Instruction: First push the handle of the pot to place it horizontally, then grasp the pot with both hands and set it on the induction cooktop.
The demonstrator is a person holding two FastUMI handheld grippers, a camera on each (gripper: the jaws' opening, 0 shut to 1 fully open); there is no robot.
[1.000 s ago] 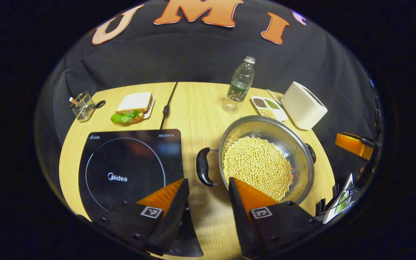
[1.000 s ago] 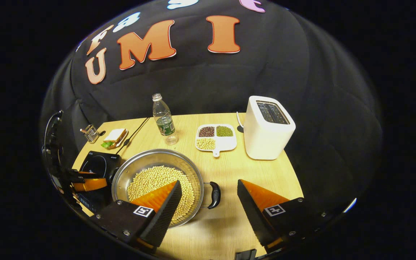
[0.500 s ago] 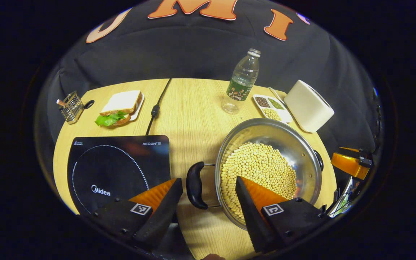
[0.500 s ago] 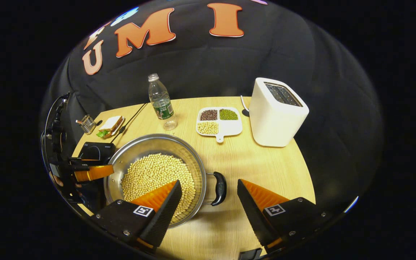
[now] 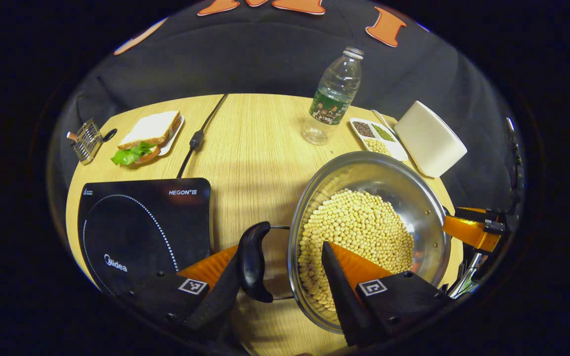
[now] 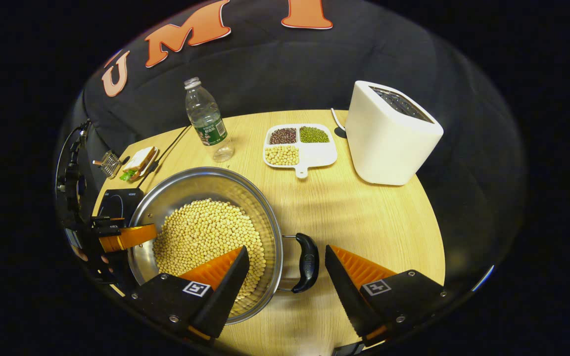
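The left gripper has its two fingers spread wide, one on each side of the pot's near handle. The black handle looks to be right against the left finger, but the picture bends there, so I cannot tell if they touch. The other finger sits over the beans. Neither side squeezes anything.

The right gripper is spread wide too. Its two fingers stand on each side of the pot's other handle, with a gap on both sides. One finger hangs over the beans inside the pot, the other over the bare table.

The pot is shiny metal and about half full of small yellow beans. It sits on the wooden table, just beside the black cooktop, not on it.

The left gripper view shows the whole cooktop, its cord, a sandwich on a small plate and a little wire rack. In the right gripper view these are tiny and far off.

The right gripper view shows the top slots of the white toaster and the white tray with three kinds of beans in its parts. A water bottle stands behind the pot.
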